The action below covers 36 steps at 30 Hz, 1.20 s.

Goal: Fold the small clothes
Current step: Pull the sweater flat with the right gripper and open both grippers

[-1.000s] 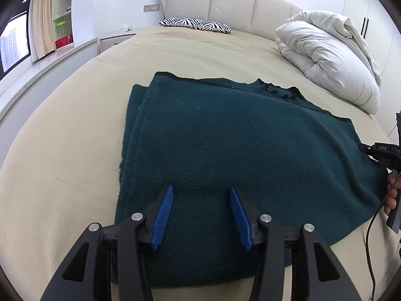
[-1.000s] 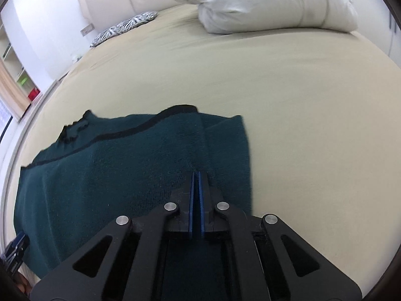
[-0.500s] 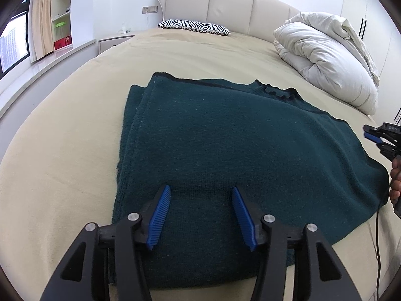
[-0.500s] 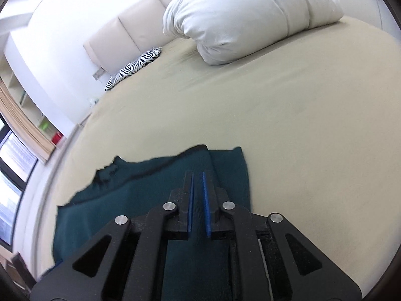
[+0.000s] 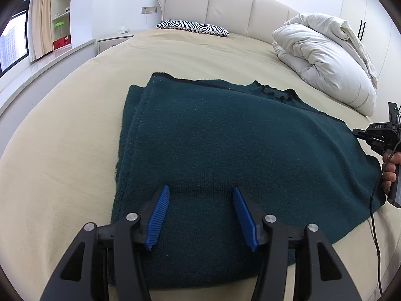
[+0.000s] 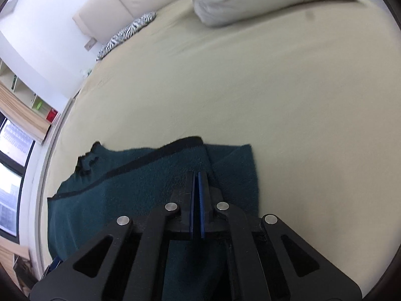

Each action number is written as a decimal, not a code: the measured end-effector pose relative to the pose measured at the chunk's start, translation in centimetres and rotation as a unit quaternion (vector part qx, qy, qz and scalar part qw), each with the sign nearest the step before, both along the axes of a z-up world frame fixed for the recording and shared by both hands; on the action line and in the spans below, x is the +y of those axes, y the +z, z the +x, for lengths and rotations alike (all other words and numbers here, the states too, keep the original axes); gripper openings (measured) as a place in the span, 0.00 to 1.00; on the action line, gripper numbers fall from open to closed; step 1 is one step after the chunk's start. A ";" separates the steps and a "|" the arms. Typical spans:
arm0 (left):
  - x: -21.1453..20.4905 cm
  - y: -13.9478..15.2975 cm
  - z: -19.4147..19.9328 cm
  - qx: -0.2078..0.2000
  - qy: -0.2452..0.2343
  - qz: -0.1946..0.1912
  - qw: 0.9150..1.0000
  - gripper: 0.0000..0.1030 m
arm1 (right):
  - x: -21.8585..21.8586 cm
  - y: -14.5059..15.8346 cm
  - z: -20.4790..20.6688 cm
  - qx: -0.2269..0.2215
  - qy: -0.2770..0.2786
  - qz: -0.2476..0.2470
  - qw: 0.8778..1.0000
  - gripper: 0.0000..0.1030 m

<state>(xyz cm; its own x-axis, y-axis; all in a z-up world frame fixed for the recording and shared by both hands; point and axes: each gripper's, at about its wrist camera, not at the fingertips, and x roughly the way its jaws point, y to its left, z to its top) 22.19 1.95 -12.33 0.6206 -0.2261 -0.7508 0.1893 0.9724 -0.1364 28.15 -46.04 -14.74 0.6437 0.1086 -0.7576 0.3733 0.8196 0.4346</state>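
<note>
Green sweater (image 5: 225,155) mid-frame on bed (image 5: 75,130), sides already tucked in. Your left gripper (image 5: 200,215) jaws parted, empty, over near hem. Right gripper (image 6: 196,200) jaws closed, empty. Crosswise fold likely left.

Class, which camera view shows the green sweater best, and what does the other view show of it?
The left wrist view: the sweater lies nearly whole on the bed, with its neckline and folded side visible. The right wrist view shows only one end, partly hidden behind the right gripper.
</note>
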 end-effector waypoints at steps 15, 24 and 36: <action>0.0 0.1 -0.1 -0.003 -0.001 0.002 1.000 0.56 | -1.7 2.1 -2.6 -0.067 -0.051 0.036 0.996 0.25; 0.0 0.1 -0.1 -0.004 -0.001 0.001 1.000 0.57 | 7.3 0.0 -1.2 -0.039 0.163 0.127 0.978 0.25; 0.2 0.0 -0.1 -0.005 -0.004 -0.011 1.000 0.58 | -3.1 -2.7 -4.6 -0.052 -0.088 0.101 0.990 0.00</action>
